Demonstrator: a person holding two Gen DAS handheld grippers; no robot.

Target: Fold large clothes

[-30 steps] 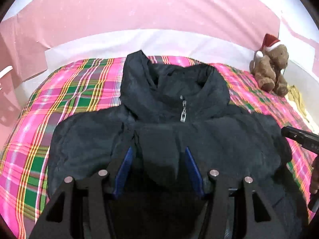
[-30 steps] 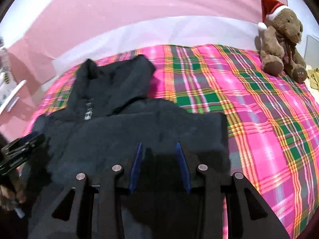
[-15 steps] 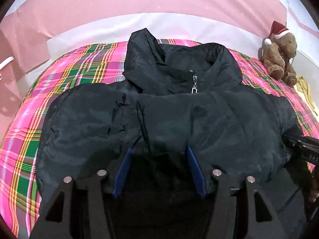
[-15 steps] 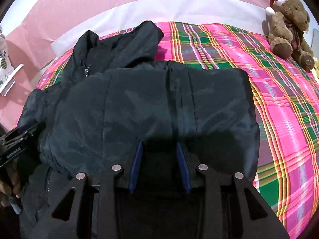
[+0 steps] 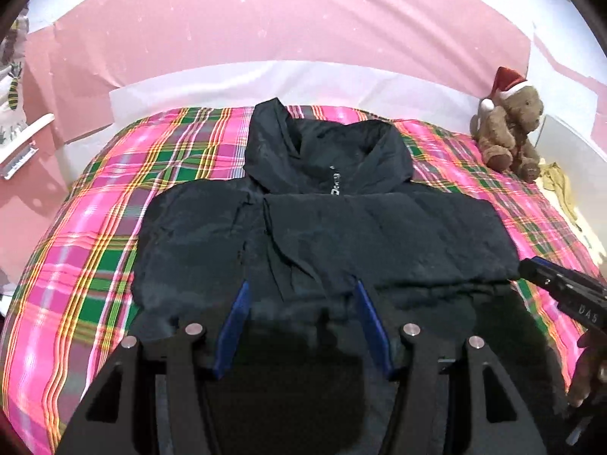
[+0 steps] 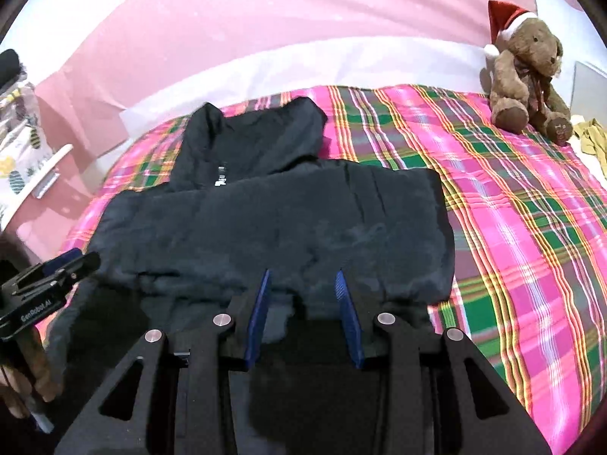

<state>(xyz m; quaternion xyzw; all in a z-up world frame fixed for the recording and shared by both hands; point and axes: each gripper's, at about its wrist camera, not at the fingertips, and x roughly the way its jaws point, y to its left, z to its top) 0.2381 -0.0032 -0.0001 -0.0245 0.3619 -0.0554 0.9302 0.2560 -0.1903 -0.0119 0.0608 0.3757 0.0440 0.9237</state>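
Left gripper (image 5: 301, 295): two blue-lined fingers (image 5: 237, 313) spread wide, hem of the black padded zip-up jacket with hood (image 5: 334, 231) between them. Whether fabric is actually gripped: cannot tell, the near edge is in shadow.

Right gripper (image 6: 302, 286): two blue-lined fingers (image 6: 343, 295) parted to a middling gap, over the jacket's (image 6: 288, 223) near folded edge. Cloth sits between them; no pinch visible.

Each gripper shows in the other's view: the right one (image 5: 561, 292) at the jacket's right edge, with letters "UAS" partly legible; the left one (image 6: 45, 284) at the jacket's left edge, marked "GenRobot.AI". Bare hands hold both handles.

Jacket: one, lying front-up on the bed covered in pink, green and yellow plaid cloth (image 5: 95, 250), hood toward the far wall, lower part folded up over the chest so the body reads as a wide band. Silver zip pull (image 5: 335, 185) just below the collar. A small white label (image 6: 221, 178) by the zip, unreadable.

Far right corner of the bed: one brown teddy bear in a red-and-white Santa hat (image 6: 527, 72), seated, well apart from the jacket. Yellowish crumpled cloth (image 6: 592, 140) just beside it.

Behind: pink wall sheet (image 6: 265, 19).
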